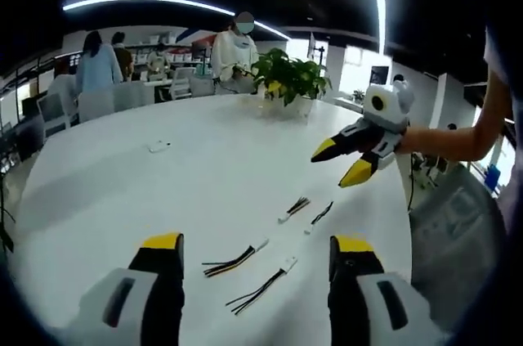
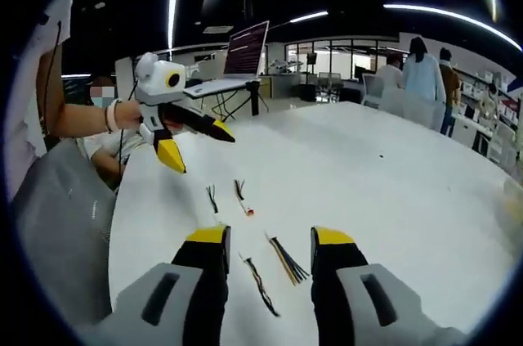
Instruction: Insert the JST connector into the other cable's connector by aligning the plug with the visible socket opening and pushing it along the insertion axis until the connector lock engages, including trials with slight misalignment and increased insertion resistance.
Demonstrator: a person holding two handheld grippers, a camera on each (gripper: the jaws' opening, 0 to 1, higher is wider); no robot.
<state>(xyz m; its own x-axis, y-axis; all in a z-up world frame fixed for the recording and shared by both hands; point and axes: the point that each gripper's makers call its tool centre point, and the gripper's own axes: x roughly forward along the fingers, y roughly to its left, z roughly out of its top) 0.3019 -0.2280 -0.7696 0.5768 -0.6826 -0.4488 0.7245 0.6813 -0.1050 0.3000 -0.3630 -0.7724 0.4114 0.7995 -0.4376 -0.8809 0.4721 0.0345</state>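
Four short cable pieces lie on the white counter (image 1: 122, 190): two near ones, a black-and-yellow cable (image 1: 234, 259) and a black cable (image 1: 263, 283), and two farther ones, a third cable (image 1: 294, 208) and a fourth cable (image 1: 319, 215). One small white object (image 1: 158, 146) lies far left. One potted plant (image 1: 288, 78) stands at the far edge. Two hand-held grippers are present, the left hand-held gripper (image 1: 255, 254) and the right hand-held gripper (image 1: 342, 162).

An open-plan office, it seems: a large white round table (image 1: 204, 174) with a potted plant (image 1: 288, 78) at its far edge, desks with chairs (image 1: 98, 101) and people (image 1: 233, 51) behind, a monitor (image 2: 248, 53), ceiling strip lights (image 1: 147, 2).
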